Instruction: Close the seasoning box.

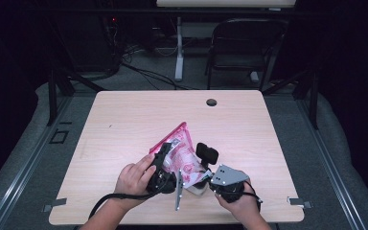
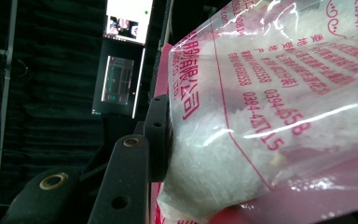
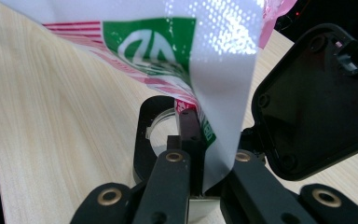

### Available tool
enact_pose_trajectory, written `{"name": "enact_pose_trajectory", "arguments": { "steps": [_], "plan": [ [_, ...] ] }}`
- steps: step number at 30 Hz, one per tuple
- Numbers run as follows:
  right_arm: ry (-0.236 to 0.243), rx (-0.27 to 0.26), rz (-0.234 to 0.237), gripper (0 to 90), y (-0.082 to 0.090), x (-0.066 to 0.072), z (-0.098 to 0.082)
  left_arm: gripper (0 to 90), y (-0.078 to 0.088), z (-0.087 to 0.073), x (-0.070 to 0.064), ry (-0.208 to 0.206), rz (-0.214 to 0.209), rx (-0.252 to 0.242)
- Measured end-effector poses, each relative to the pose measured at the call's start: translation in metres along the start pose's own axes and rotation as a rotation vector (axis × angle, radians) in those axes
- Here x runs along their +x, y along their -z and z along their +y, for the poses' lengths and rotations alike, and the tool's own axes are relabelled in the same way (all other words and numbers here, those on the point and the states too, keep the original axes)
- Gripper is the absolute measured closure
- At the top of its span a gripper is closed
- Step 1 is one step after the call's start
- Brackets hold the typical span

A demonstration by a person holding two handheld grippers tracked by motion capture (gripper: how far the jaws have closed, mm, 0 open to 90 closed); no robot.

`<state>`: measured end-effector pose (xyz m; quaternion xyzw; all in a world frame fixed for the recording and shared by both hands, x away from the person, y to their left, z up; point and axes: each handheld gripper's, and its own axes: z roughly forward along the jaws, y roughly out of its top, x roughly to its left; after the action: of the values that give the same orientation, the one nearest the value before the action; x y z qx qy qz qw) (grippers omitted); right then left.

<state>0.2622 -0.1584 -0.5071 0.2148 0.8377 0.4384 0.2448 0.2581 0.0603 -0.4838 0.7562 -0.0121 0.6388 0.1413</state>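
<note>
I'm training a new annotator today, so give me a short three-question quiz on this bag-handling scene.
1. True or false: the pink-printed plastic bag lies flat on the wooden table, untouched.
2. Which gripper pinches a thin edge of the bag? A) left gripper B) right gripper
3. Fill in: through the clear film in the left gripper view, the bag's contents look ____ in colour.

Key: 1 false, both grippers hold it up; 2 B, its jaws are shut on the film, while the left presses the bag's filled body; 3 white.
</note>
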Motion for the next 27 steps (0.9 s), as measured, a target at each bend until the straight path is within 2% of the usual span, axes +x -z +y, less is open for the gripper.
{"name": "enact_pose_trajectory", "arguments": {
  "steps": [7, 27],
  "plan": [
    [-0.002, 0.003, -0.001, 90.0, -0.0005, -0.0005, -0.0006, 68.2, 0.001, 0.0008, -0.0013, -0.01, 0.004, -0.003],
    [-0.003, -0.002, -0.007, 90.0, -0.0001, -0.0002, -0.0002, 68.2, 0.0009, 0.0006, -0.0008, 0.0, 0.004, -0.01]
  ]
}}
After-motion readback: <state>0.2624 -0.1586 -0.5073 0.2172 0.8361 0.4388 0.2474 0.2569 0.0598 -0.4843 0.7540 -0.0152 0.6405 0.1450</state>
